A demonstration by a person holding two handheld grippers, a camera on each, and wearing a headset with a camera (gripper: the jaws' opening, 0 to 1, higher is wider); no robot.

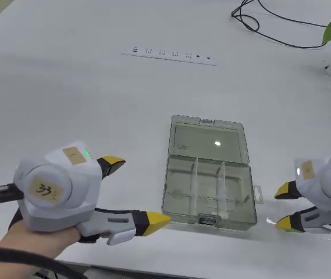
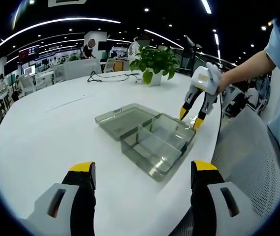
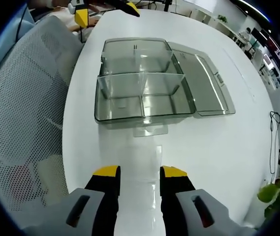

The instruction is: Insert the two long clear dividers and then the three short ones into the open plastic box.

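- Task item: the open plastic box [image 1: 235, 220] sits on the white table [image 1: 95, 104] between the two grippers. Its lid [image 1: 209, 139] is folded flat away from the person.
- Contents: two long dividers [image 1: 194, 177] stand upright in the base. At least one short divider [image 3: 140, 104] stands crosswise between them and the wall. The clear plastic prevents a count of the short ones.
- Left gripper [image 1: 136, 190]: jaws spread wide and holding nothing, well clear of the box's left wall.
- Right gripper [image 1: 281, 206]: jaws apart and holding nothing, near the box's right wall.
- Loose item: a clear flat piece [image 3: 149, 130] lies against the right wall, ahead of the right jaws. Cannot tell whether it is a spare divider or a tab of the box.
- Assessment: long dividers appear done, and work stands at the short-divider stage or its end.
- Next move: confirm the count. If one is short, the right jaws must pinch the thin piece by its edge and line it up with the wall slots.
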